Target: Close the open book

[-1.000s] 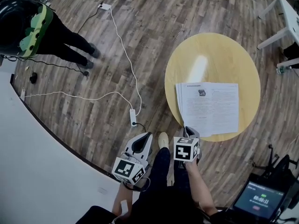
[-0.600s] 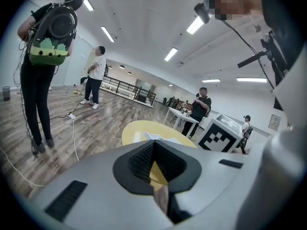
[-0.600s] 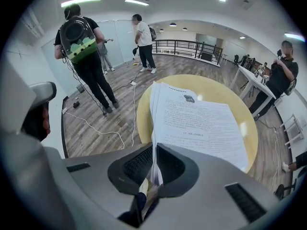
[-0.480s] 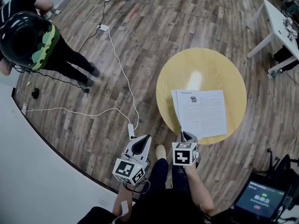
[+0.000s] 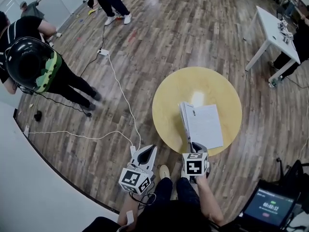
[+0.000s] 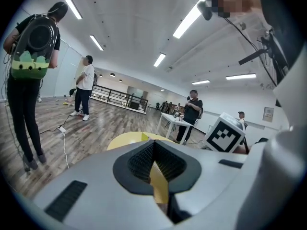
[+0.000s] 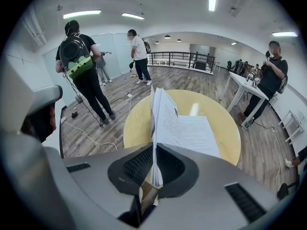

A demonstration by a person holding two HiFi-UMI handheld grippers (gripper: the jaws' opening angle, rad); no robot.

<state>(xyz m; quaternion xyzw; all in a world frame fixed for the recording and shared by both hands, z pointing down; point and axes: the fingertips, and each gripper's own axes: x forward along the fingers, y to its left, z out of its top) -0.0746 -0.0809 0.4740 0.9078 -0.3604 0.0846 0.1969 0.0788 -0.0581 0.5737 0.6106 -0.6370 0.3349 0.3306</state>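
book: the open book (image 5: pixel 205 124) lies on the near half of the round yellow table (image 5: pixel 169 93), close to the edge in front of us. one sheaf of its leaves stands almost upright along the left side, and the rest lies flat to the right with the print facing up.
right hand-held gripper: the right hand-held gripper (image 5: pixel 195 146) is clamped on the near edge of the raised sheaf, which runs straight between its pads in its own view.
left hand-held gripper: the left hand-held gripper (image 5: pixel 150 150) has its jaws together on nothing. it hangs off the table's near left edge, well apart from the book.
step: we judge the fold to be about halfway, with the sheaf not yet laid onto the flat half.
how it handles: we expect thin, light paper that is floppy. the far end of the sheaf may sag or fan out, and a single leaf could crease or tear.
where to hold: we judge a grip on many leaves together at the near edge to be sound, better than on one page.
risk: the table top looks smooth, so the flat half may slide. the free gripper could pin it down.
around: a wooden floor (image 5: pixel 145 47) with white cables, and people standing well away.
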